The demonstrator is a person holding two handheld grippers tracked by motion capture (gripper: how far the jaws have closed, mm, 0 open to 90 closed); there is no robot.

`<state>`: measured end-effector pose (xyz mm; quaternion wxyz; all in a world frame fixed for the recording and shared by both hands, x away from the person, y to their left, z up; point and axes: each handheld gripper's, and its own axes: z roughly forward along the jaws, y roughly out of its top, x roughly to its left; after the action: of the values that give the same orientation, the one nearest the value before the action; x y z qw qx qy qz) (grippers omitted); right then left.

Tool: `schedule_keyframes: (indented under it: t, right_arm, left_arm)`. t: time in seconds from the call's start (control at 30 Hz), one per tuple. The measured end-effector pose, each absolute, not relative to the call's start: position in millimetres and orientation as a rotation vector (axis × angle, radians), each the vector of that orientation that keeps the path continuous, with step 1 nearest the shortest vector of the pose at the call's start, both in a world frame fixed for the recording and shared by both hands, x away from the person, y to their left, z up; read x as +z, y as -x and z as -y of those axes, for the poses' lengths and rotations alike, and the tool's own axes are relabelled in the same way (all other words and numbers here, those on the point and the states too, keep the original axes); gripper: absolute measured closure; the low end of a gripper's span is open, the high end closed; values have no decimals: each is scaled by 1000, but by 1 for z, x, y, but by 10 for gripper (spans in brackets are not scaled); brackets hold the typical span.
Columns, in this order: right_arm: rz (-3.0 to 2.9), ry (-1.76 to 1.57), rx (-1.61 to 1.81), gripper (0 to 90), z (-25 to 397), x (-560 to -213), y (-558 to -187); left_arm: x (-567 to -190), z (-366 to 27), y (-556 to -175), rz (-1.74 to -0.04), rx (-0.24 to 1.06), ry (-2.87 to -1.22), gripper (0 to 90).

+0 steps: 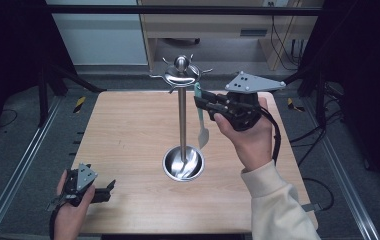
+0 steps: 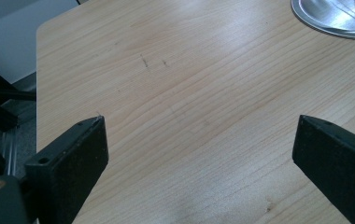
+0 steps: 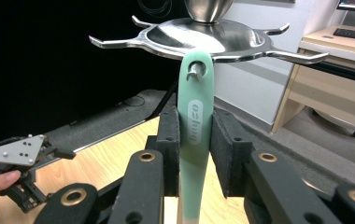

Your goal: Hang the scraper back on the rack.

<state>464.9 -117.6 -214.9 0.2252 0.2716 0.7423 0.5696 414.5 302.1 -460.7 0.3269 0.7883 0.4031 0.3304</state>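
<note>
— Jaws first: how do they stand on the right gripper point(image 3: 195, 156)?

— Closed on the handle of the mint-green spatula point(image 3: 194, 140), pads flat on both sides, just below the hanging hole. That hole sits over one hook point(image 3: 193, 72) of the steel rack point(image 1: 182, 75), so the tool hangs from the rack's top ring, its blade down beside the pole point(image 1: 182, 125) and above the table point(image 1: 128, 130).

— And how will it handle?

— Light, I'd judge, and likely silicone over a stiffer core. The handle looks firm enough to pinch; the thin blade point(image 1: 203, 136) would flex, so no hold there. The surface is smooth, so a grip on the flat faces, as now, should keep it from twisting. High on the handle gives good control of the hole on the hook.

— Risks?

— The rack is tall on a small dished base point(image 1: 183, 164); a sideways pull on the hook could rock it. Lifting or lowering straight along the hook seems safer.

— The other hand?

— The left gripper point(image 1: 85, 187) rests low at the near left corner of the table, jaws spread wide with bare wood between them. The base's rim point(image 2: 334, 21) shows far ahead of it.
</note>
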Motion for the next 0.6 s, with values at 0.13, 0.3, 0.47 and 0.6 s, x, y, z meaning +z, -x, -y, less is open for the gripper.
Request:
schedule_keyframes:
  t: [0.13, 0.3, 0.47, 0.6]
  right_arm:
    - [-2046, -747, 1573, 739, 117, -216, -466]
    - [-2044, -750, 1579, 739, 118, -216, -466]
    - [-2042, -752, 1584, 739, 117, -216, -466]
    - [-2044, -754, 1590, 738, 118, -217, -466]
  left_arm:
    - [-461, -302, -414, -1055, 865, -2065, 33]
    - [-461, -302, -415, -1053, 865, -2068, 32]
    - [-461, -301, -415, -1051, 863, -2070, 32]
    - [-461, -302, -415, -1052, 861, -2070, 32]
